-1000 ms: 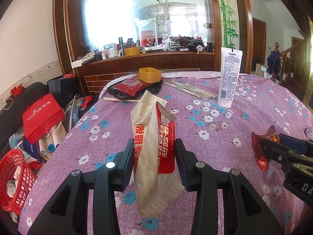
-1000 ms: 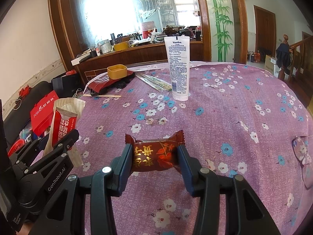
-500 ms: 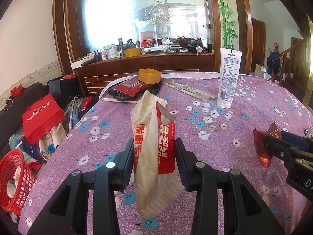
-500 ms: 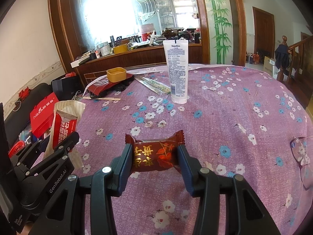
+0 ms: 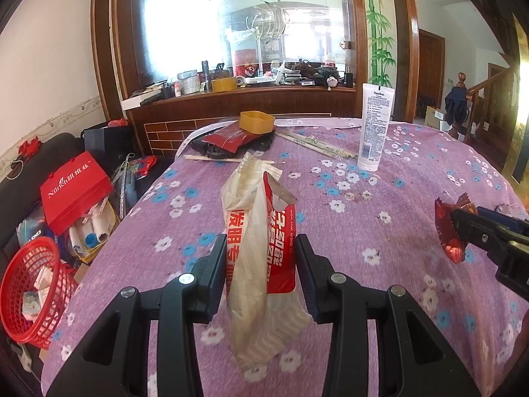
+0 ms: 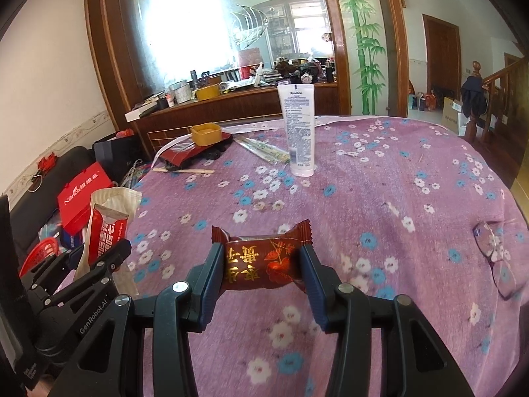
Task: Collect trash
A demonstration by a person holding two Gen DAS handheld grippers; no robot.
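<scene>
Evidently each gripper, left (image 5: pixel 261 264) and right (image 6: pixel 261 264), clamps a wrapper, seemingly aloft.

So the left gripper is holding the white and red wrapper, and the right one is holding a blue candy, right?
Not quite. The candy in the right gripper is dark red with gold writing, not blue, as the right wrist view shows. The left gripper does hold the white and red wrapper.

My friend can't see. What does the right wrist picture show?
The right gripper pinches a dark red candy wrapper above a purple flowered tablecloth. Left of it, the left gripper holds a red-and-white packet; a white tube stands behind.
</scene>
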